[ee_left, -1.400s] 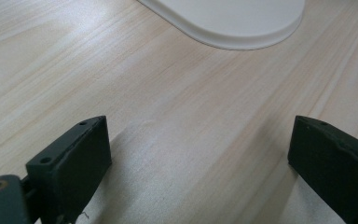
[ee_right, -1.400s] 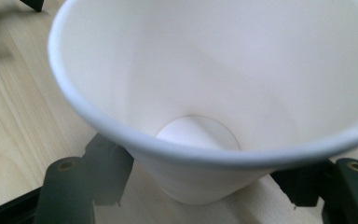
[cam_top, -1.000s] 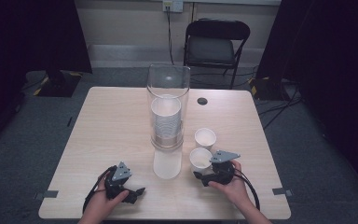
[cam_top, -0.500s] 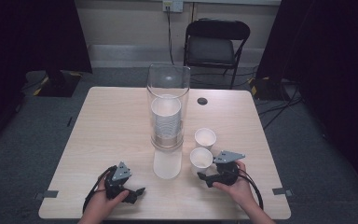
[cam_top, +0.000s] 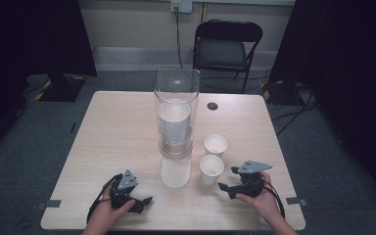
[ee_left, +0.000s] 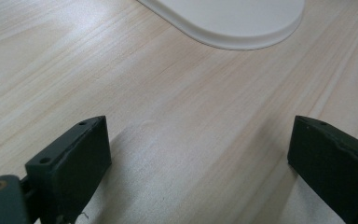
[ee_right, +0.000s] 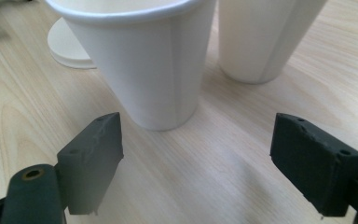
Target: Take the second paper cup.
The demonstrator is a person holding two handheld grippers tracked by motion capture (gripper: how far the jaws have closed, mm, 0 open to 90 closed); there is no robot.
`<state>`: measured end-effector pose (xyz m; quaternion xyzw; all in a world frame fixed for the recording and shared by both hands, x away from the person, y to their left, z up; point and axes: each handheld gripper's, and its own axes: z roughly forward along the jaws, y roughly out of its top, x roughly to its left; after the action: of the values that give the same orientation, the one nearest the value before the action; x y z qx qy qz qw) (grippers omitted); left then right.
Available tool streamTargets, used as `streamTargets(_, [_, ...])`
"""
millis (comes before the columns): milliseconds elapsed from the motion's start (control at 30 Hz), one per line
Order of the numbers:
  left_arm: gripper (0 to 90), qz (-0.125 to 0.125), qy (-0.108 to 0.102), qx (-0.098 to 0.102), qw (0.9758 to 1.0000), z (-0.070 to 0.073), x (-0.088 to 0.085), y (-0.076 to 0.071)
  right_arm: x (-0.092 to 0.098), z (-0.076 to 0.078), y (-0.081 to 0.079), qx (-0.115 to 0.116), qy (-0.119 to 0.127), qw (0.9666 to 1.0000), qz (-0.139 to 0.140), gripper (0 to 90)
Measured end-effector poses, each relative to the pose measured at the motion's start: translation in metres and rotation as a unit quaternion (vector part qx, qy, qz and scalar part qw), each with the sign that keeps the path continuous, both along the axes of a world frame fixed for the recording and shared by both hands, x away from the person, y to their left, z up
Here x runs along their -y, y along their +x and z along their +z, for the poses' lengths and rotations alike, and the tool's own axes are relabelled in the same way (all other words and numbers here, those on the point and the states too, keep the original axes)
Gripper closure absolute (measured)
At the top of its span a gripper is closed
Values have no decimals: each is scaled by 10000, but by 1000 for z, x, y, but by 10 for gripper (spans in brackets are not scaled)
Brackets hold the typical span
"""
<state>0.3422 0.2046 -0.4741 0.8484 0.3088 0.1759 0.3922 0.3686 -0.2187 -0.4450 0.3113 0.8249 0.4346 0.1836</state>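
Paper cup (cam_top: 211,169) stands upright on the table (cam_top: 117,132), near the front edge, right of centre. Second paper cup (cam_top: 216,145) just behind it, close, whether touching can't tell. In the right gripper view both cups sit ahead of the jaws, nearer one (ee_right: 142,60) at left, other (ee_right: 265,37) at right.

Right gripper (cam_top: 229,178) held low over the table just right of the nearer cup, pointing at it, a small gap between. Jaws spread wide, have just been opening, nothing btwn them (bare wood only); cup stands free, beyond the tips.

Left gripper (cam_top: 144,201) at front left, jaws apart over bare table, gripping nothing. Well apart from the cups.

Clear cylinder (cam_top: 176,110) at table centre w/ a stack of cups (cam_top: 174,125) inside. White lid (cam_top: 176,170) lies flat just in front of it, left of the nearer cup; its edge (ee_left: 233,21) shows ahead of the left jaws.
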Motion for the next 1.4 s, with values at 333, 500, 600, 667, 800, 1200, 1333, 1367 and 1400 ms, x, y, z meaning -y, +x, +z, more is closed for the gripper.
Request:
streamTargets(333, [52,6,1,1,10000,0,0,0,15,2,-3,-1,59,10000,-67,164])
streamTargets(500, [52,3,7,2,10000,0,0,0,24,2,-5,-20,-1,9999,-117,164])
streamTargets(600, [52,3,6,1,10000,0,0,0,28,3,-6,-13,-34,9999,-128,164])
streamTargets(667, [52,1,7,6,10000,0,0,0,30,3,-7,-8,-29,9999,-127,164])
streamTargets(800, [52,0,8,5,10000,0,0,0,36,1,-8,-44,26,9999,-125,165])
streamTargets(1200, [52,7,-4,4,10000,0,0,0,60,-5,-13,-118,38,9995,-289,168])
streamTargets(1333, [52,5,2,0,10000,0,0,0,66,-4,-16,-142,11,9994,-316,169])
streamTargets(1367, [52,2,1,4,10000,0,0,0,68,-5,-17,-149,-27,9994,-323,169])
streamTargets(1400, [52,2,1,4,10000,0,0,0,68,-5,-17,-149,-27,9994,-323,169])
